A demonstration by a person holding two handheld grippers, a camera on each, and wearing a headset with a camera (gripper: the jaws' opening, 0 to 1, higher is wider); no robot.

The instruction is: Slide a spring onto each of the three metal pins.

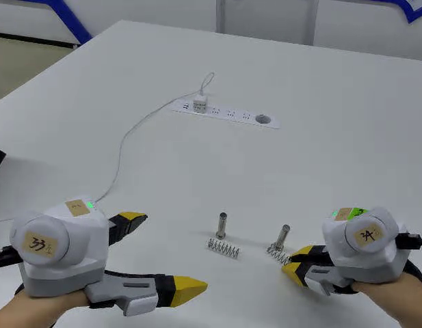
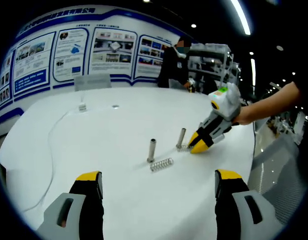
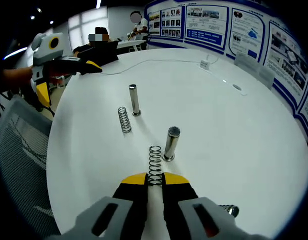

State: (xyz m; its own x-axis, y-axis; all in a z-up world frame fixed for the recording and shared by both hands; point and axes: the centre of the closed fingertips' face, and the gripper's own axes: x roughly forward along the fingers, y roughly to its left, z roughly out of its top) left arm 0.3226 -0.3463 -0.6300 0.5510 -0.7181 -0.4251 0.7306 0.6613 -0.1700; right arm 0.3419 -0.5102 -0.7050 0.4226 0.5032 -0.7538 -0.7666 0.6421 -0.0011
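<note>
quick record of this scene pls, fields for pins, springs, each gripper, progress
pins: left pin and right pin, both upright on the table, both bare
left spring: lying flat beside the left pin's base
right spring: lying by the right pin, near end between the right gripper's jaws
left gripper: open, holding nothing
right gripper: shut on right spring
progress: no spring on a pin yet

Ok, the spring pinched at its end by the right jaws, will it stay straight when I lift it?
Probably droops a little: the spring is thin, open-coiled wire, held by the right gripper at one end. Likely very light. Squeezed hard, it may pop sideways; the upright pin beside it looks easy to tip.
</note>
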